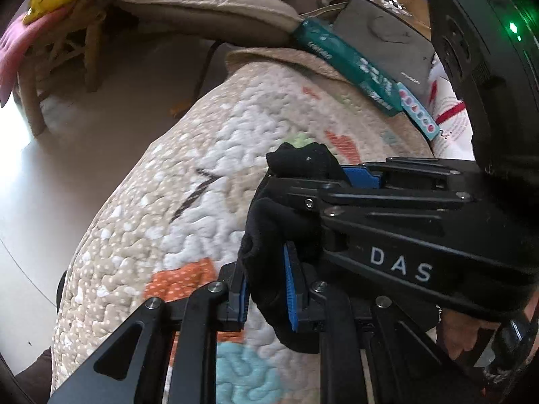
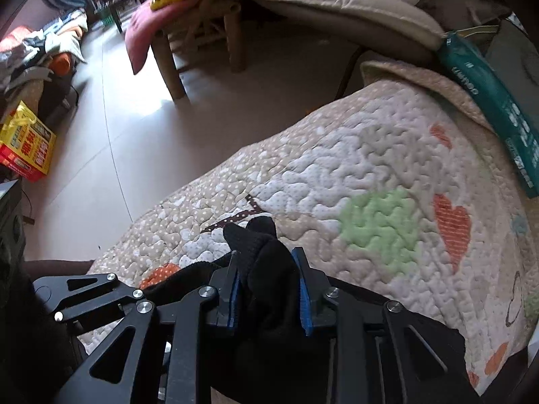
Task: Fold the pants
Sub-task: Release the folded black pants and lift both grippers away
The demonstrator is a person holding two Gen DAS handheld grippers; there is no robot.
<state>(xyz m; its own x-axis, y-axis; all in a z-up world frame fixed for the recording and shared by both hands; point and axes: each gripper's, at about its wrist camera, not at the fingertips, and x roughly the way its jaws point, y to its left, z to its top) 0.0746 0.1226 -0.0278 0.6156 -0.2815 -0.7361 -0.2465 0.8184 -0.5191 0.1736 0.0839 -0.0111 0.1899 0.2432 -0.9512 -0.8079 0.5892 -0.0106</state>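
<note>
Gripping the black pants (image 2: 266,269) above the quilt (image 2: 370,155), both left gripper (image 1: 266,289) & right gripper (image 2: 267,289) clamped on bunched fabric w/ thin bites, so prob slips if tugged.

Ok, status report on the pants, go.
Left gripper and right gripper both shut on black pants. Pants bunched above quilted cover. Teal box at far edge, clear of the fold.

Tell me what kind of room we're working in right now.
Most likely a lived-in home living room or bedroom. The black pants are held over a quilted patterned bedspread, a cushioned wooden chair stands on the smooth floor, and a yellow-red carton sits nearby.
</note>
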